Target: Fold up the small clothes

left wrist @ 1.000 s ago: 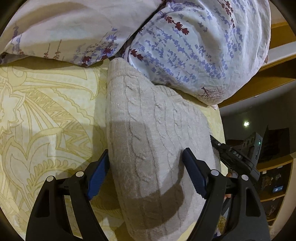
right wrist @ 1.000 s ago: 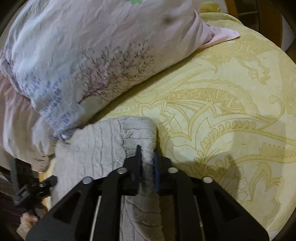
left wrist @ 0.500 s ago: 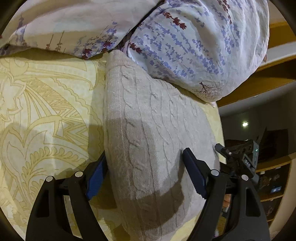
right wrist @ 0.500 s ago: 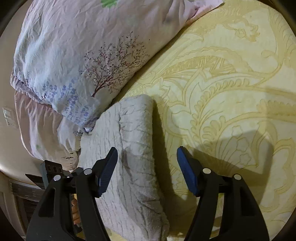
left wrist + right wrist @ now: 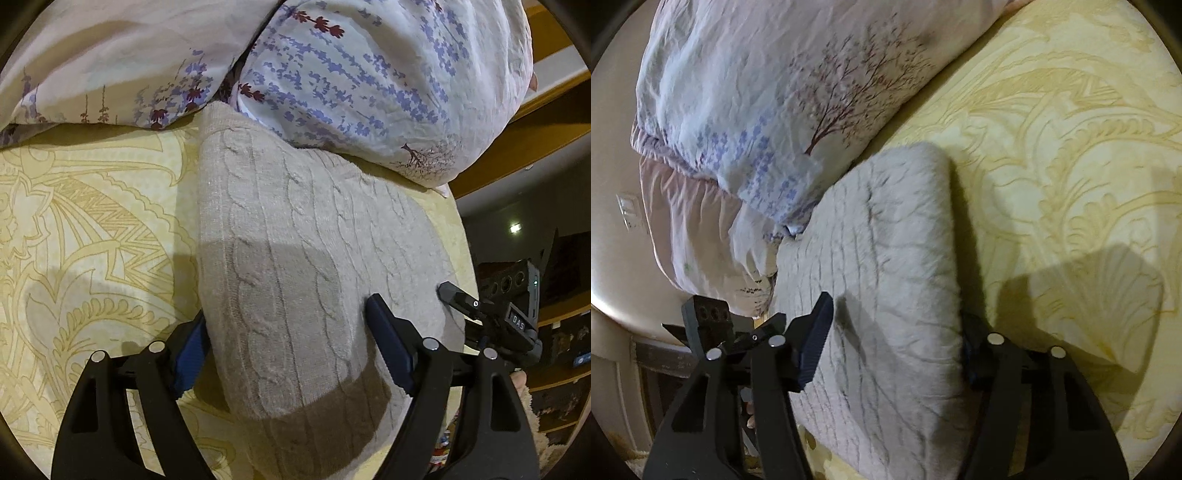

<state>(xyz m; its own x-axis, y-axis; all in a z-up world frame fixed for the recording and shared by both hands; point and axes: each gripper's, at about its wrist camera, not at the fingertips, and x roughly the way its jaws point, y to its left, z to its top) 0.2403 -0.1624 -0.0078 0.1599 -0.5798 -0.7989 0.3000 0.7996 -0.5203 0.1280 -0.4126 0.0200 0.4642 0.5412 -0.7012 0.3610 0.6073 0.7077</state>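
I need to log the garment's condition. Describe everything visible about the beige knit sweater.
The sweater is beige-grey cable knit, soft and thick-looking, folded into a compact oblong with rounded fold edges. It lies flat on the yellow patterned bedspread, its far end against the floral pillow. The left tool and right tool are both open, each straddling its near end with fingers on either side; whether any pad touches the knit cannot be told. Shadows of the tools fall across it.

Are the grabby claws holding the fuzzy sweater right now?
No. Both the left gripper and right gripper are open, straddling the folded sweater without pinching it.
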